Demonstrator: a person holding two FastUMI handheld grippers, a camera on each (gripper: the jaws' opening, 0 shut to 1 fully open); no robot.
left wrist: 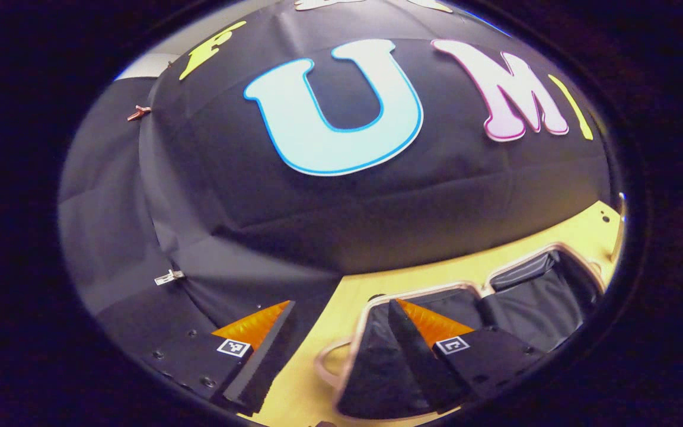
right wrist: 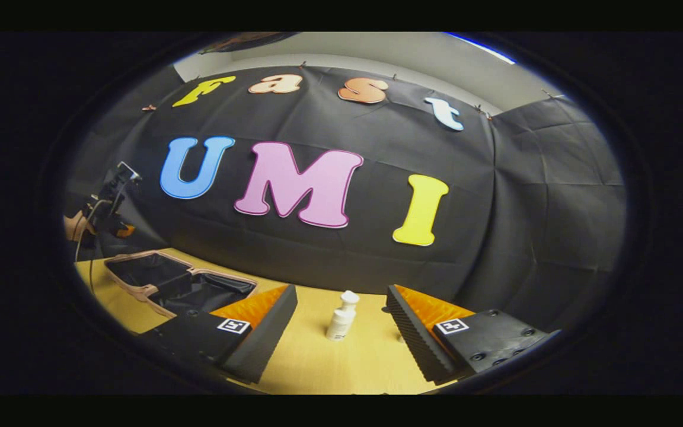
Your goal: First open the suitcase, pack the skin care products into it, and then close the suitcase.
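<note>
Wood-toned tabletop [right wrist: 318, 362]: a pale yellow surface is seen in both views, backed by the black cloth wall of the booth.
Suitcase [left wrist: 495, 308]: it is laid open flat on the tabletop, both halves facing up; a pinkish-tan rim is seen around each half and a dark fabric lining inside. In the right gripper view the suitcase [right wrist: 169, 281] is placed far to the left, well apart from the bottle.
Suitcase contents: nothing can be made out on the dark lining in either view.
Skin care bottle [right wrist: 341, 317]: a small white pump bottle is stood upright on the tabletop, outside the suitcase, in line with the gap between the right gripper's fingers and a little ahead of them.
Left gripper [left wrist: 341, 308]: it is held above the near edge of the open suitcase; the fingers are spread wide apart and nothing is held between them. One finger is seen over the suitcase lining, the other over the cloth and tabletop.
Right gripper [right wrist: 341, 296]: it is held low over the tabletop; the fingers are set wide apart, nothing is gripped, and the bottle is not touched.
Other gripper seen from afar [right wrist: 107, 204]: in the right gripper view the left gripper and the hand [right wrist: 74, 225] holding it are seen above the far side of the suitcase.
</note>
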